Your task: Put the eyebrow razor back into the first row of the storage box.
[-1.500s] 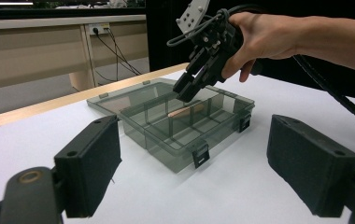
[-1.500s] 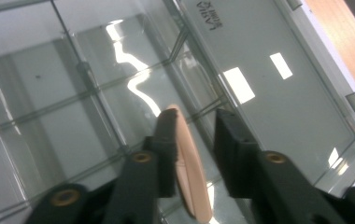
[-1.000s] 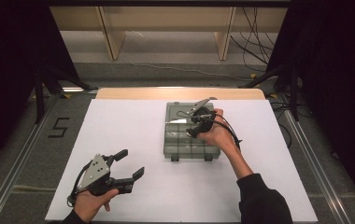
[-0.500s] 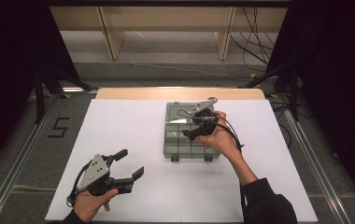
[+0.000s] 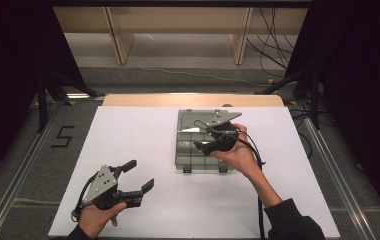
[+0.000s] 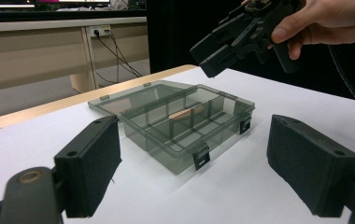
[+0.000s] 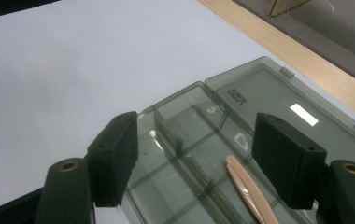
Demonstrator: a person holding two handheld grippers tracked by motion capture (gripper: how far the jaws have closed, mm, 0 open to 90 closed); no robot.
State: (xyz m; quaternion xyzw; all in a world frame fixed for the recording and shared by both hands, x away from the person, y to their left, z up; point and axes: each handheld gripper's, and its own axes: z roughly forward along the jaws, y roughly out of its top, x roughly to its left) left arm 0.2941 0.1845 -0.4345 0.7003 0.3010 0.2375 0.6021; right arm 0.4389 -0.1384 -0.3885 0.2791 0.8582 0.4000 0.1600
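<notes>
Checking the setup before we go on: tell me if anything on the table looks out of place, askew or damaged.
Nothing stands out. The smoky compartment box sits flat and square on the white table, its lid folded fully open behind it, with one tan tool lying inside. No spills or breakage visible.

Bright overhead light on the white table (image 5: 143, 135), dark surroundings, glare patch on the box lid (image 7: 303, 114) — nearest tongs soft-focused
</notes>
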